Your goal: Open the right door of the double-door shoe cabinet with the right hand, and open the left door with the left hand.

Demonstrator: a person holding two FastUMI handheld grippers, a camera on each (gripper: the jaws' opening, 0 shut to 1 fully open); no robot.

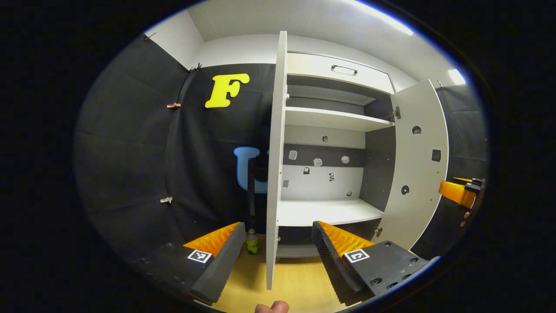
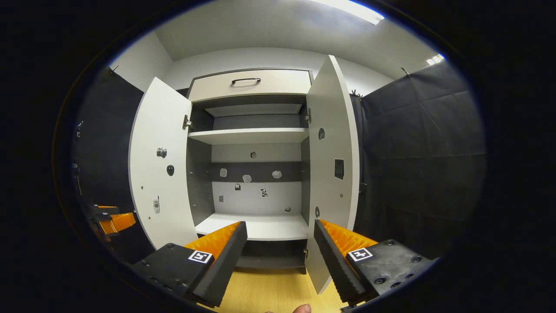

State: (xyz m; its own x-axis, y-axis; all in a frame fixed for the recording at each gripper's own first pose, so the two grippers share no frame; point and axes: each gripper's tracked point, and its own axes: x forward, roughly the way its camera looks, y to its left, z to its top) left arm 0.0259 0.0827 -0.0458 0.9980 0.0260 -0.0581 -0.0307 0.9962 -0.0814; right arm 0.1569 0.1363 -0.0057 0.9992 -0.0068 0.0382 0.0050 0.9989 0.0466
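The shoe cabinet (image 2: pixel 252 135) has both doors swung out, showing white shelves. In the right gripper view its left door (image 2: pixel 160 165) and right door (image 2: pixel 334 165) flank the interior. My right gripper (image 2: pixel 278 261) is open, a little back from the cabinet, with the right door's lower corner just left of its right finger (image 2: pixel 339 261). In the left gripper view the left door (image 1: pixel 276 165) is seen edge-on, lined up with the gap of my open left gripper (image 1: pixel 278 261), untouched by either finger. The right door (image 1: pixel 417 165) stands open beyond. The other gripper (image 1: pixel 460 191) appears far right.
A drawer with a dark handle (image 2: pixel 246 80) tops the cabinet. A small bottle (image 1: pixel 252 241) stands on the wooden floor (image 1: pixel 295 287) by the left door's foot. Black cloth walls close in both sides. A fingertip (image 1: pixel 271 307) shows at the bottom edge.
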